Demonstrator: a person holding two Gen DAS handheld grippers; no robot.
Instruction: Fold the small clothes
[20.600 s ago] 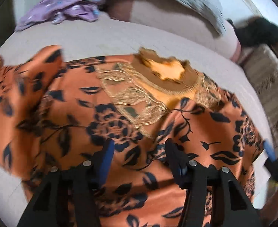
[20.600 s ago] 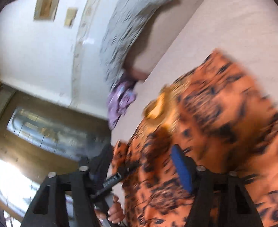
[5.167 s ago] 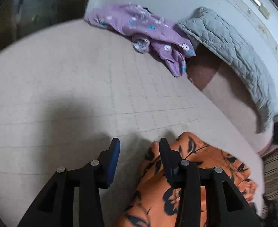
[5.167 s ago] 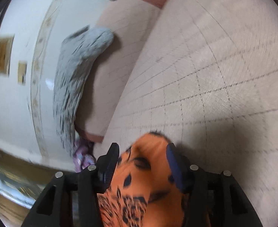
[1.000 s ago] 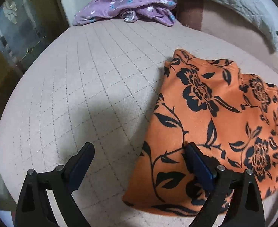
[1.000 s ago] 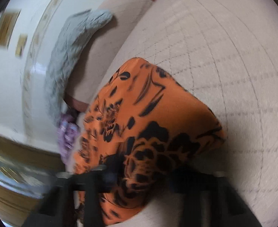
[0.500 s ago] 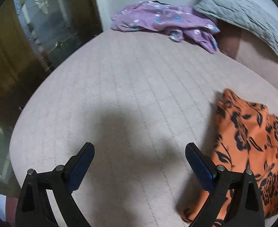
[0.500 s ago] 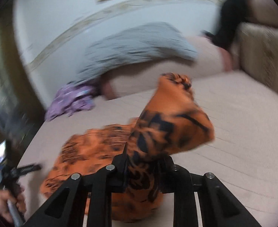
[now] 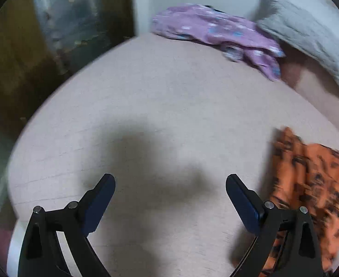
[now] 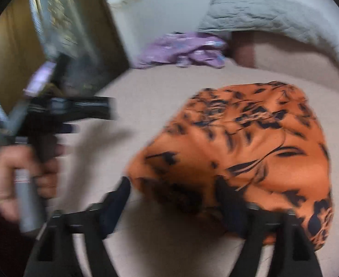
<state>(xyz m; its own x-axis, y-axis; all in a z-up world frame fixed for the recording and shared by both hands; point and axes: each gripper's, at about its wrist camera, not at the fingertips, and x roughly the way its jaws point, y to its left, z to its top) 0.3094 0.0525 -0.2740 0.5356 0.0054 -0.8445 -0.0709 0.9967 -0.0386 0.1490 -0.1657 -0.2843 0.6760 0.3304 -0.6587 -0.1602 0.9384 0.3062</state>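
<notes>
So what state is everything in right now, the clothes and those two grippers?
Orange garment: folded, lying on the bed, not held.
Purple garment: crumpled, unfolded, at the bed's far edge.
Left gripper: open, empty, above bare bed.
Right gripper: open, just been opening; the orange garment's edge lies between its fingers, unpinched.

The left gripper (image 9: 170,190) points steeply down, its jaws spread wide with nothing between them. The right gripper (image 10: 173,196) also tilts down; its jaws have just been opening and stand wide, their pads off anything. Seen from the right wrist, the left hand (image 10: 15,180) grips its handle, blurred, far left.
</notes>
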